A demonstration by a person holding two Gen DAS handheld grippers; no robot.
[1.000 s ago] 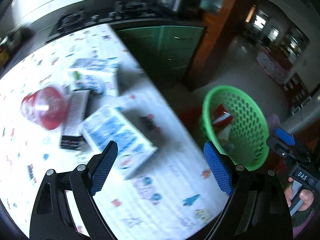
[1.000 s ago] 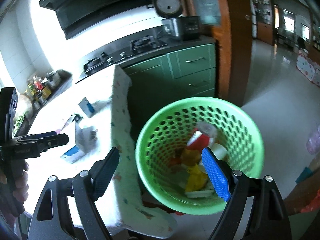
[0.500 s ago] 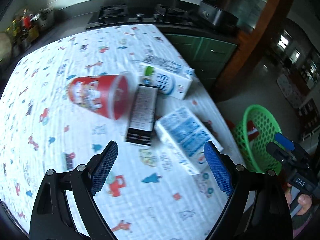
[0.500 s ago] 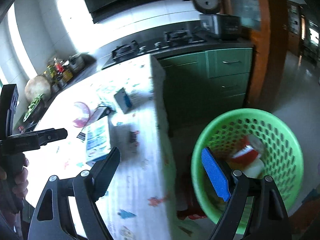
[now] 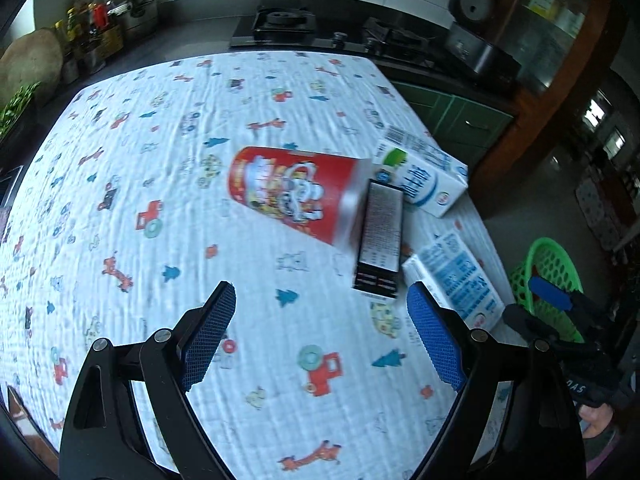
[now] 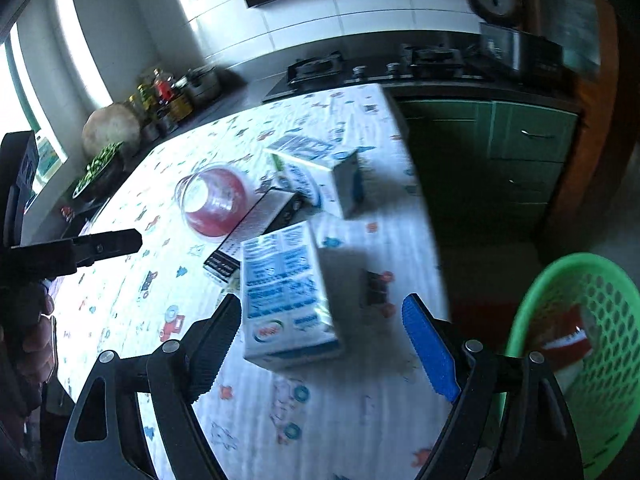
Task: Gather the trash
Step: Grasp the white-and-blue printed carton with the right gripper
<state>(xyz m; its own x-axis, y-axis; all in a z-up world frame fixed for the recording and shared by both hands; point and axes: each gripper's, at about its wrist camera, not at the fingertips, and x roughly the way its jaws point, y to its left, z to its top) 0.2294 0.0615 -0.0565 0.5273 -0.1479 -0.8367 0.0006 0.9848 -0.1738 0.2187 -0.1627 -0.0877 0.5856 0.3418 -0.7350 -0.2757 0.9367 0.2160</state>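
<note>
The left gripper (image 5: 320,334) hangs over the cloth (image 5: 168,184) with its jaws spread wide and nothing between them. The right gripper (image 6: 320,344) is also spread; the near carton (image 6: 286,296) lies just ahead of its fingertips, untouched.

4 pieces of trash lie clustered near the table's right edge. A red cup (image 5: 294,194) lies on its side, its mouth against a dark flat box (image 5: 380,236). A far carton (image 5: 424,180) lies behind the box, and the near carton sits at the box's right, close to the table edge.

A green basket (image 6: 576,360) stands on the floor beside the table, with red and white scraps inside. A hob (image 5: 284,26) and jars (image 5: 92,28) sit on the counter behind.
</note>
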